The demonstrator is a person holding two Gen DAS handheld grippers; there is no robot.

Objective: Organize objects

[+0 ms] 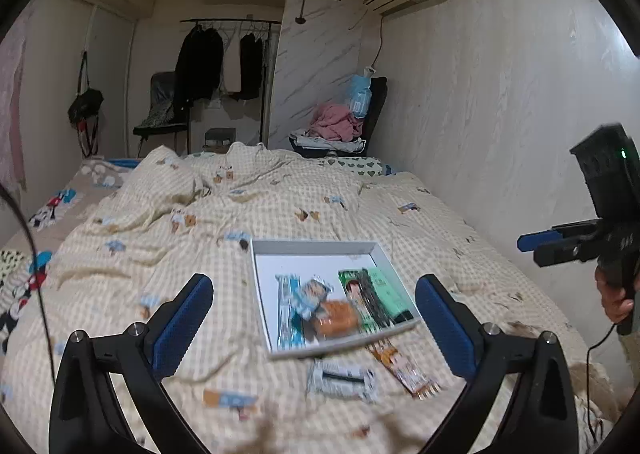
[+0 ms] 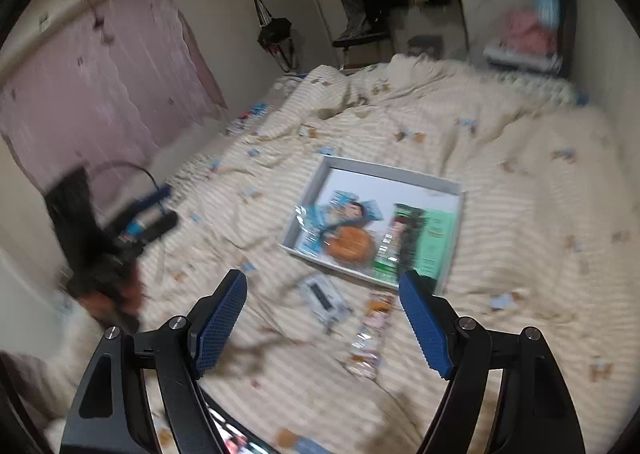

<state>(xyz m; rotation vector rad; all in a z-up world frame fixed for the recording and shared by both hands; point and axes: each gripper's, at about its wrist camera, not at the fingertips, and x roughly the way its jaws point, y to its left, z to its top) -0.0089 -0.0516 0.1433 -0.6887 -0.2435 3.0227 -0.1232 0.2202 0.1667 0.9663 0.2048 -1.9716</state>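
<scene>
**Left wrist view: both grippers empty above the bed, two packets not yet in the tray**

Left gripper (image 1: 314,318) is spread wide w/ nothing between the blue pads; it hovers over the checked quilt (image 1: 168,213), looking down on the white tray (image 1: 316,246). Right gripper (image 2: 322,320) is also clearly apart & empty in its own view, and it shows side-on at the right edge of the left view, held by a hand (image 1: 614,300). Neither one touches anything.

Tray lies flat on the quilt, mid-bed. Inside: blue-white packets (image 1: 290,304) on the left, an orange snack pack (image 1: 334,316) in the middle, a green box (image 1: 386,292) w/ a dark-and-green stick pack beside it on the right. Pics are blurred, so labels can't be read.

Outside the tray, on its near side: a clear-grey wrapped packet (image 1: 344,376) and a long orange-print strip packet (image 1: 402,368), close to each other, the strip nearly at the tray's near rim.

Step, as I judge it: between picks. Most items are binned, 2 left.

Next move prob needs one gripper to come down on a loose packet, pads either side of its narrow width, pinch w/o snagging the quilt, then lift over the rim into the free white area at the far end of the tray. Thin, flat wrappers on soft bedding could slip or bunch fabric.
</scene>
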